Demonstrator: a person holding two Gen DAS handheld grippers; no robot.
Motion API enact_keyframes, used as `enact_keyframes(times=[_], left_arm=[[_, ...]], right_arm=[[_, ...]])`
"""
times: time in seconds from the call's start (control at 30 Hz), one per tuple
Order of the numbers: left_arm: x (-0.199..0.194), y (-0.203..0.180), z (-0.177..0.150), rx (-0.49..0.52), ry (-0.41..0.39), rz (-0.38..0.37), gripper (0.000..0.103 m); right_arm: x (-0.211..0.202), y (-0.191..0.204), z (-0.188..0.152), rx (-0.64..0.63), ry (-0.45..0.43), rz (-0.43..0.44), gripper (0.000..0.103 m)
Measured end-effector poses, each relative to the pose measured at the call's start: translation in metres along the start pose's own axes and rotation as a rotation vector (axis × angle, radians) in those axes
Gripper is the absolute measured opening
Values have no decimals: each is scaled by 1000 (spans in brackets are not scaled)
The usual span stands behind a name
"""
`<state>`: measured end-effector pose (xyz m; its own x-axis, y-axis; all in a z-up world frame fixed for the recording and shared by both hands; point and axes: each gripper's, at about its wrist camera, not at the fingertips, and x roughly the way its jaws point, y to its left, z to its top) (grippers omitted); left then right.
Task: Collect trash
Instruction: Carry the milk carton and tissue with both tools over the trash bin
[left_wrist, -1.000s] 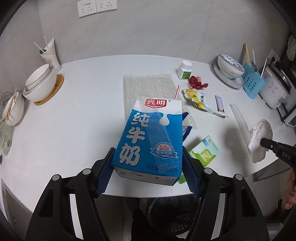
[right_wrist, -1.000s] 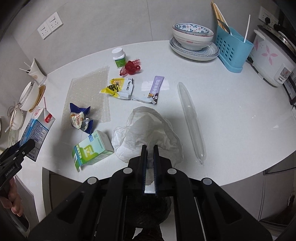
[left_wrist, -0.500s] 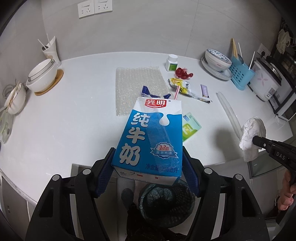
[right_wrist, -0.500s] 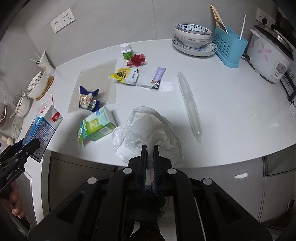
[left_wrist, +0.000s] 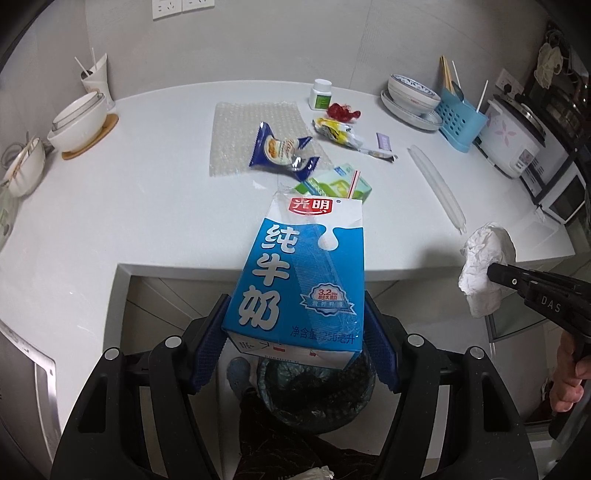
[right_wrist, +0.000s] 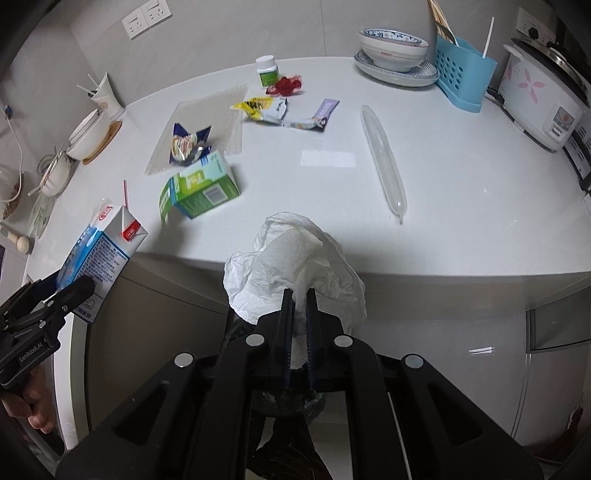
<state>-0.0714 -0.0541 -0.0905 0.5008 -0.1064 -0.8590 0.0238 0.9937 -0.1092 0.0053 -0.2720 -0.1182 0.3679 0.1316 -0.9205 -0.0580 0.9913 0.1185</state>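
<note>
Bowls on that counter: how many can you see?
4: a patterned bowl on a plate at the back right, a white bowl on a wooden coaster, two more bowls far left. Stacked ones may hide.

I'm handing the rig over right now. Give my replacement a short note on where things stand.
Left gripper: jaws clamped on the milk carton, above the trash bin.
Right gripper: jaws shut on the crumpled tissue, off the counter edge.
Done: both pieces lifted, none dropped yet.
Left on the counter: green box, blue snack wrapper, bubble wrap, yellow wrapper, purple sachet, red scrap, long clear bag.
</note>
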Motion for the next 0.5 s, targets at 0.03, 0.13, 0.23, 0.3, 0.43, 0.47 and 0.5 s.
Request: enact_keyframes(times=[0.03,0.13,0.23,0.3,0.43,0.47,0.5], left_arm=[[1,-1,-4,-2,4,-7,66],[5,-5,-14,3,13,-13,66],[12,-11,-25,15,22,-18,66],[18,-14,-31,26,27,-19,66],[30,-19,-43,26,40,-43,66],[33,-21,-45,30,42,-44,66],[37,-22,-48,34,45,-43,66]], right_arm=[[1,-1,-4,-2,2,1,6],[5,-3,-17,-3,16,2,6],[11,-5,-31,-9,26,3,6],[16,-5,-39,-15,31,4,6],[30,-4,-52,-21,46,14,6],[34,-3,-56,-25,51,15,6],[38,-2,-59,-29,52,17,6]])
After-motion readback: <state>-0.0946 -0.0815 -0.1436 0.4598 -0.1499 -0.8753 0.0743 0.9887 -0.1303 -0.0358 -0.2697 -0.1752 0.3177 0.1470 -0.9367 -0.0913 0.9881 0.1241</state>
